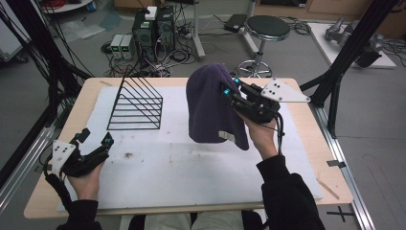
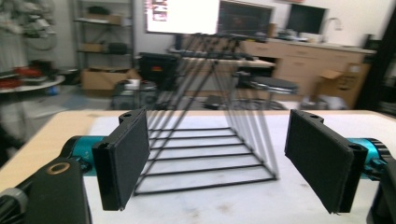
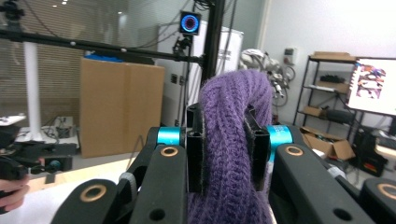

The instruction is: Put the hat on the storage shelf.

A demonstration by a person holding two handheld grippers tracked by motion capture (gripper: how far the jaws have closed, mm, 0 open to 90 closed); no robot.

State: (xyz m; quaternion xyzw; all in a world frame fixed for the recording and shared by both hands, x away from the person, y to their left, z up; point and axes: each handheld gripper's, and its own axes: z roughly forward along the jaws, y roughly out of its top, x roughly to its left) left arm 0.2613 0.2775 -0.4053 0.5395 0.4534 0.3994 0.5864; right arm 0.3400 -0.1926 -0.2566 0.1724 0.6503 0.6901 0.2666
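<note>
A pale wooden table carries a white mat marked with a few dark specks near its middle. Beyond the table lies a grey floor crowded with computer towers, tangled cables and a round black stool; black frame struts rise at both sides.

The lower part of the purple knit beanie hangs free above the mat, a small pale label near its hem, and its far side is hidden behind its own folds. In the right gripper view the knit blocks most of what lies ahead — only a cardboard box, shelving and a bright screen show around it.

The right gripper, held up over the right half of the table, has its jaws pinched on the side of the beanie. The left gripper rests low at the table's near left corner with its jaws spread wide, nothing between them.

A black wire rack of triangular form stands on the mat's far left, well apart from the beanie — seen in the left gripper view it is blurred higher up.
</note>
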